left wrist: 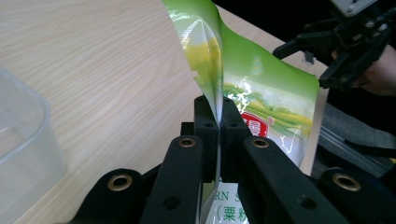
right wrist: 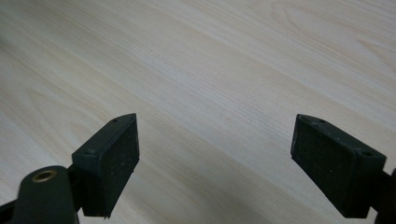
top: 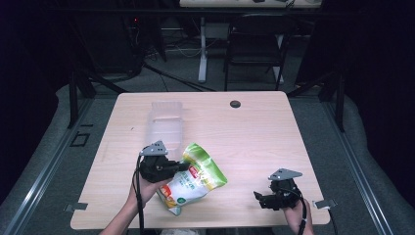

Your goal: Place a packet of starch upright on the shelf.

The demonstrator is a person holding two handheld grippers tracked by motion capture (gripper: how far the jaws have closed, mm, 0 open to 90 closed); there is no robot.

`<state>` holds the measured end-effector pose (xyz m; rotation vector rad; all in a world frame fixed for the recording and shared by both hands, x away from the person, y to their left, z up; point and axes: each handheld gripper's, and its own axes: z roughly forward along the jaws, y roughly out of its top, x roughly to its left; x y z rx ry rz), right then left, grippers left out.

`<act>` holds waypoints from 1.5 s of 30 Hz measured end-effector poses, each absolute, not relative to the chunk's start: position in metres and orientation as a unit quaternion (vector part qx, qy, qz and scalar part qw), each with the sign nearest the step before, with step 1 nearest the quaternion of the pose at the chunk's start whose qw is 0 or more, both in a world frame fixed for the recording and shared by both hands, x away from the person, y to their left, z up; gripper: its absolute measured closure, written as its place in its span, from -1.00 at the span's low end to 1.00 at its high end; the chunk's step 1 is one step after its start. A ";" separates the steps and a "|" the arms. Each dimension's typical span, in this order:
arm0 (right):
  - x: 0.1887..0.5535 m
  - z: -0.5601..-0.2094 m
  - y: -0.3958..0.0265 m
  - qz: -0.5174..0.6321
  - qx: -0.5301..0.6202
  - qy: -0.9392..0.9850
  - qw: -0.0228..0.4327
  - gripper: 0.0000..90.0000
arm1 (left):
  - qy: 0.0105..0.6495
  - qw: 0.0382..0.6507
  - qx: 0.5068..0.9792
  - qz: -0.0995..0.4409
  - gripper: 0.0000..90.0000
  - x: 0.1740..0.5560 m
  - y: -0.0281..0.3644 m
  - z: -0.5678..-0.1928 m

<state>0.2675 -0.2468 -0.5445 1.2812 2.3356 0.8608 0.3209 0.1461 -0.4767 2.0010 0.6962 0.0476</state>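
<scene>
While our left gripper (left wrist: 218,109) pinches the snack bag (top: 195,178), tub (top: 166,125) at twelve o'clock waits empty, right gripper (right wrist: 215,158) idle, jaws wide.

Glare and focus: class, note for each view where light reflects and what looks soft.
High view: dim surroundings, table evenly lit, clear container pale and hazy. Left gripper view: white glare streaks on the green bag; container edge soft. Right gripper view: wood grain slightly soft, no glare, open claw pads matte.
</scene>
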 end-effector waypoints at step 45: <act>0.269 -0.545 -0.251 0.307 0.463 0.814 0.170 -0.67 | 0.277 0.521 0.807 0.020 0.99 0.341 0.139 -0.420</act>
